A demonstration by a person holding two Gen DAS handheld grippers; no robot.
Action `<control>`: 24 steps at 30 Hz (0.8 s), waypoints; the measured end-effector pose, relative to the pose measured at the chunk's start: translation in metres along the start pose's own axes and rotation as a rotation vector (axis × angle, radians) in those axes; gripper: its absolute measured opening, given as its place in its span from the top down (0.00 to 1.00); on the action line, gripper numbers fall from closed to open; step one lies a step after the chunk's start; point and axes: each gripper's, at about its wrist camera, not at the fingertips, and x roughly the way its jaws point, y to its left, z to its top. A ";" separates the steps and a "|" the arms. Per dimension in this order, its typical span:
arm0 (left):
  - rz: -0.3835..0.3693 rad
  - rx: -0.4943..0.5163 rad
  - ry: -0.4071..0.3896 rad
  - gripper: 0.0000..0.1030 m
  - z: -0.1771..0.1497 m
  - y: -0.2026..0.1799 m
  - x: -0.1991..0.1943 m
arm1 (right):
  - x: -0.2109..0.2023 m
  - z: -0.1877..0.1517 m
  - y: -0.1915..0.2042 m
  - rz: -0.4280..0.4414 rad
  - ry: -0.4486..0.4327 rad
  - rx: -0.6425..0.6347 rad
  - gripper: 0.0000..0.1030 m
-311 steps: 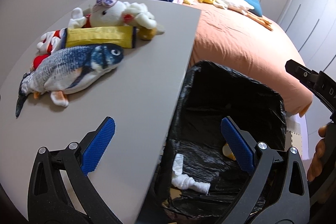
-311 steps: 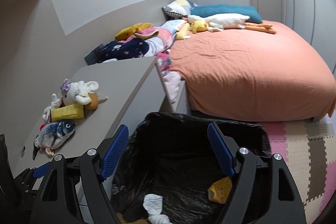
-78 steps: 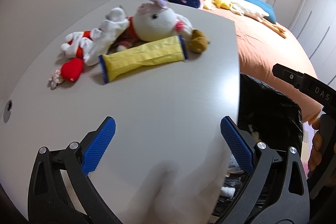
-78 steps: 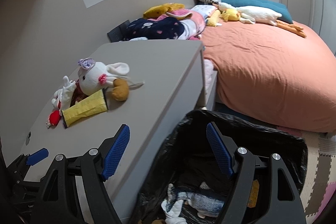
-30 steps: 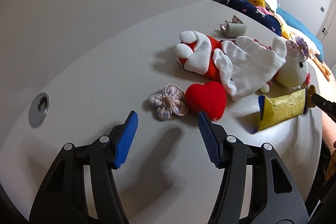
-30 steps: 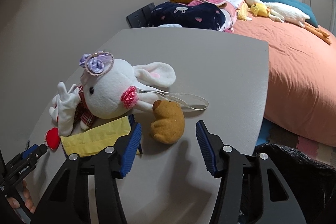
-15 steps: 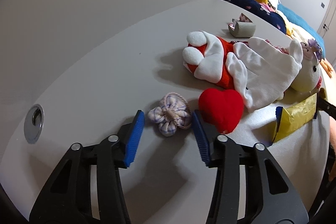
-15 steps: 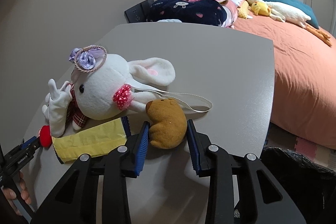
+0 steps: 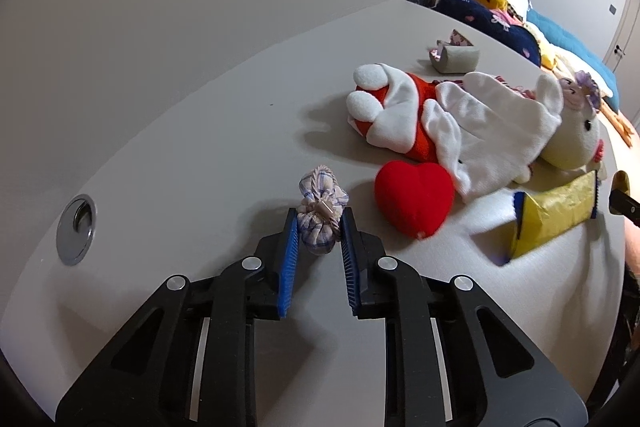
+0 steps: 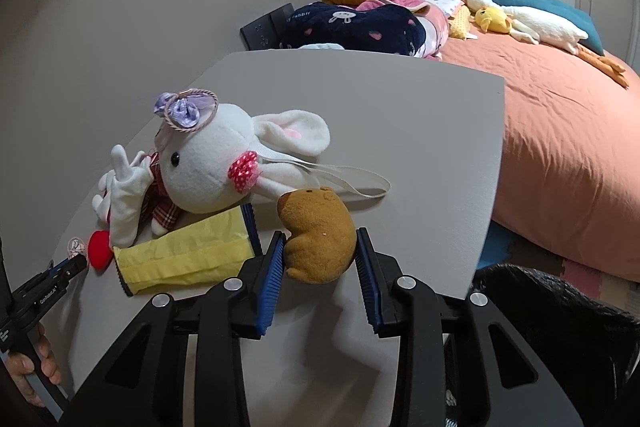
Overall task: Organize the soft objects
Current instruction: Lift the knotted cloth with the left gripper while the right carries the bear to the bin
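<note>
While just closing, left gripper [image 9: 319, 227] clamped on fabric flower [image 9: 321, 215], red heart [image 9: 414, 197] right; right gripper [image 10: 320, 251] clamped on brown plush [image 10: 318, 239].

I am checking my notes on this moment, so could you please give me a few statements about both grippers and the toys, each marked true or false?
1. The left gripper is pinching the small fabric flower. True.
2. The right gripper holds the yellow packet. False: it is shut on the brown plush.
3. The red heart lies on the table. True.
4. The white rabbit is inside the black bin. False: it lies on the table.
</note>
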 end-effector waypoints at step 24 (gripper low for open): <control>-0.067 0.057 -0.055 0.80 -0.046 -0.045 -0.074 | -0.087 -0.041 -0.006 0.017 -0.063 -0.027 0.64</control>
